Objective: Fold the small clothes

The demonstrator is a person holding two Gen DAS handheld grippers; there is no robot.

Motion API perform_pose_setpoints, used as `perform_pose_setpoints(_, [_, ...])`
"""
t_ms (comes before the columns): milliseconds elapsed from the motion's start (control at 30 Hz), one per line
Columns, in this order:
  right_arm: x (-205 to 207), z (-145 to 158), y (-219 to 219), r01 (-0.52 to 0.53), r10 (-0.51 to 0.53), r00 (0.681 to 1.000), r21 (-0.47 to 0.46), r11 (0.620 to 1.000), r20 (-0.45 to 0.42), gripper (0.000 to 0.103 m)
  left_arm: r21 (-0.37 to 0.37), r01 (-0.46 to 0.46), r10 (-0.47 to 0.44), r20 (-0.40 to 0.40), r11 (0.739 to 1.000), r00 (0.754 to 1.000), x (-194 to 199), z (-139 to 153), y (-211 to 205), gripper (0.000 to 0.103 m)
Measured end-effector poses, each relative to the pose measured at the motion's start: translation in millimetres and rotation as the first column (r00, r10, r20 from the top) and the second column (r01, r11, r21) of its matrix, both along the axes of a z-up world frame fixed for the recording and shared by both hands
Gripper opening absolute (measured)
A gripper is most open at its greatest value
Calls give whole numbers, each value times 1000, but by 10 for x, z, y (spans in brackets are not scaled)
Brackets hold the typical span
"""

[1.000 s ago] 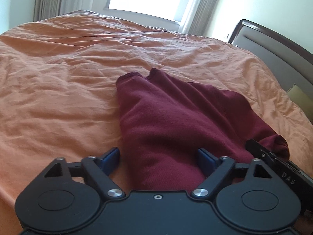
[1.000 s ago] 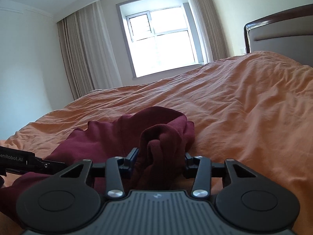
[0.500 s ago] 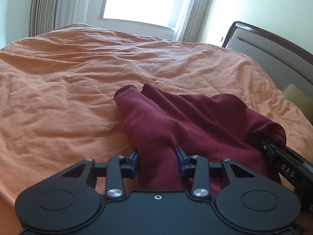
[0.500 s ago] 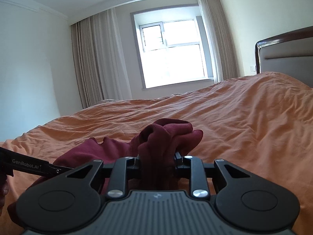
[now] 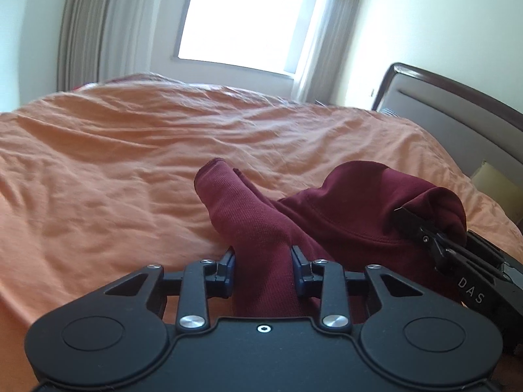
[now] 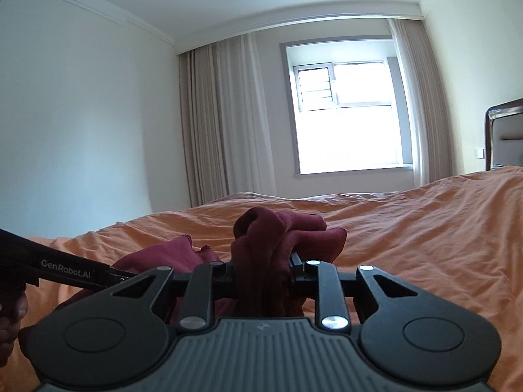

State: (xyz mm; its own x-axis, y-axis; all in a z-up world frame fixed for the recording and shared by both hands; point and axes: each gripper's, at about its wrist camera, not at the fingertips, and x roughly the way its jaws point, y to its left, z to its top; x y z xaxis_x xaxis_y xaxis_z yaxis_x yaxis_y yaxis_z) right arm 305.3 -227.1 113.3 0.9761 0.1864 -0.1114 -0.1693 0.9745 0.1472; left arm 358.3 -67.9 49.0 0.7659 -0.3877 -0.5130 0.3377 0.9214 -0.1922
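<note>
A small maroon knit garment (image 5: 353, 215) lies bunched on the orange bedspread (image 5: 114, 170). My left gripper (image 5: 263, 266) is shut on one end of it, and the cloth sticks out forward between the fingers. My right gripper (image 6: 261, 266) is shut on another bunched part of the garment (image 6: 278, 232) and holds it raised. The right gripper also shows at the right edge of the left wrist view (image 5: 425, 232), clamped on the cloth. The left gripper's body shows at the left of the right wrist view (image 6: 65, 269).
The bed's headboard (image 5: 451, 107) stands at the right, with a pillow (image 5: 493, 179) beside it. A window (image 6: 346, 117) with curtains (image 6: 222, 124) is on the far wall. Wrinkled orange bedspread (image 6: 441, 228) stretches all around the garment.
Both grippers closed on the garment and lifted it off the bed. The views tilted upward, showing more wall and window.
</note>
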Motion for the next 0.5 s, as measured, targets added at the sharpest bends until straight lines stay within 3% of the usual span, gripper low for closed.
perform_pose_setpoints(233, [437, 107, 631, -119, 118, 993, 35, 992, 14, 27, 47, -137, 133, 89, 989, 987, 26, 304, 636, 35])
perform_pose_setpoints(367, [605, -18, 887, -147, 147, 989, 19, 989, -32, 27, 85, -216, 204, 127, 973, 971, 62, 408, 957, 35])
perform_pose_setpoints(500, [672, -228, 944, -127, 126, 986, 0, 992, -112, 28, 95, -261, 251, 104, 961, 962, 128, 308, 1214, 35])
